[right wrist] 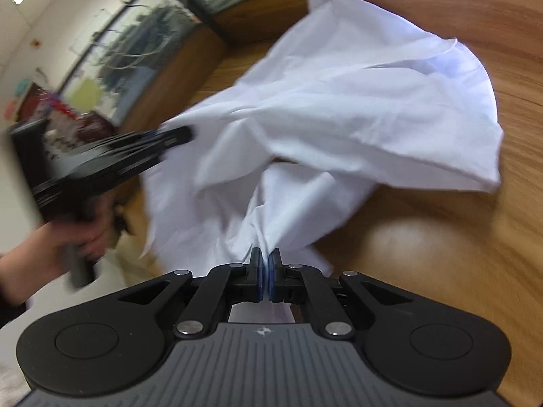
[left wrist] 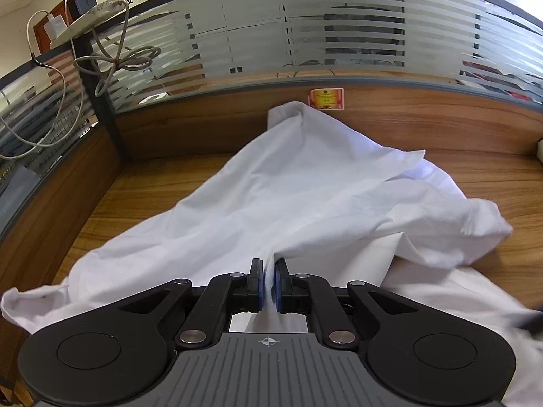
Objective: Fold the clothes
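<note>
Support surface: wooden desk (left wrist: 142, 190), brown grain, bounded at the far edge and at one side by a low wood panel (left wrist: 424, 118) topped with striped frosted glass. A white garment (left wrist: 305, 183) is spread directly on the desk, crumpled, with several folds raised; one far corner is propped against the panel beside a red-and-yellow sticker (left wrist: 326, 98). A white object at the desk edge cannot be identified.

The scene was evenly and brightly lit from above. In the left wrist view everything was rendered sharp, though straight lines were bowed by the fisheye towards the edges. The right wrist view was smeared by motion blur; a soft glare patch was seen on the surface (right wrist: 400, 237), and the white cloth (right wrist: 356, 101) was nearly overexposed.
</note>
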The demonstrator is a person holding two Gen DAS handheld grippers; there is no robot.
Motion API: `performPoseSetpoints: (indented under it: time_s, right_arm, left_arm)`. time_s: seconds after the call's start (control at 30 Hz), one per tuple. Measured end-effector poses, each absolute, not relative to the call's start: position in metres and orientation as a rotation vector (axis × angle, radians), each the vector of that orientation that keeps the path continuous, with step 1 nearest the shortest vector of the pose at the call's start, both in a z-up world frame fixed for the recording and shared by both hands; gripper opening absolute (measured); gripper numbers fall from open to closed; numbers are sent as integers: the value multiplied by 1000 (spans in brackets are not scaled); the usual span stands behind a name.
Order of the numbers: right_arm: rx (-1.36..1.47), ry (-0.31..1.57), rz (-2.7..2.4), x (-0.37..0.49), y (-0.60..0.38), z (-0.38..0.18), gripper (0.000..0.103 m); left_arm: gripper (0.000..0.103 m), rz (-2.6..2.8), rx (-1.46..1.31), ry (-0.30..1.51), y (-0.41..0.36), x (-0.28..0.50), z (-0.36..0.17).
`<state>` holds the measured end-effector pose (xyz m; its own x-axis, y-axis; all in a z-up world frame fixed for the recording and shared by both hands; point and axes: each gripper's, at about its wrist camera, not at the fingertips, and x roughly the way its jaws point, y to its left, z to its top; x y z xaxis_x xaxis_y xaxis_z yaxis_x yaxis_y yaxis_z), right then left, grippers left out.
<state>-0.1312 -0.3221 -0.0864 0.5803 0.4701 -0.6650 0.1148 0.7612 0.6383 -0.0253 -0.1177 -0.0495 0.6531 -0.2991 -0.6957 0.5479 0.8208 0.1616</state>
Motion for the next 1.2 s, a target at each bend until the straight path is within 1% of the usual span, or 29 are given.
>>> performPoseSetpoints:
  time_s: [0.17,0.23,0.3,0.37,0.43,0.47,0.53,0.6,0.67,0.8,0.83,0.87,0.9,1.03,1.07,1.13,1.2]
  right_arm:
    - [720,989,388,-173,-301,-54,4]
    - [678,1028,412,-184,-295,-50,11]
    - [639,1045,395,-191,-297,-47,26]
    - [602,1051,371,-197,-302,-44,34]
    - [561,1042,339,-201,-312,-40,35]
    - [538,1034,323,-202,-318,-37,37]
    - [480,1008,290,-206,-331,-33,42]
    - [438,980,264,-204,-345,-29,53]
    - [409,957,241,-197,-364,-31,54]
    - [340,936,183,-169,-390,-46,55]
    - [306,928,177,-161,-394,-51,56]
    - [263,923,173,-154,-396,-55,60]
    - [218,927,169,-145,-399,-62,63]
    - [56,953,197,-108,-395,-87,65]
    - [23,961,210,-101,-394,-94,68]
    - [-34,970,236,-86,-385,-103,69]
    - [-70,975,258,-74,-380,-108,69]
  left_arm:
    - [10,-504,347,741,-114,-21,-52]
    - [11,-517,334,756,-113,-23,-53]
    - [24,-522,317,760,-109,-30,-52]
    - [51,-520,298,736,-100,-44,-46]
    - [59,-512,277,719,-90,-60,-41]
    - [63,-506,264,718,-85,-68,-39]
    - [65,-480,227,744,-73,-83,-39]
    - [66,-446,196,773,-61,-98,-43]
    - [70,-412,159,811,-54,-110,-51]
    - [72,-346,74,883,-46,-127,-67]
    - [74,-331,50,899,-45,-129,-72]
    - [76,-315,27,916,-45,-131,-76]
    - [76,-299,3,933,-44,-133,-80]
    - [76,-212,-80,981,-48,-129,-96]
    - [76,-191,-104,989,-48,-126,-100]
    - [76,-140,-138,1007,-48,-122,-107]
    - [72,-78,-158,1026,-47,-118,-113]
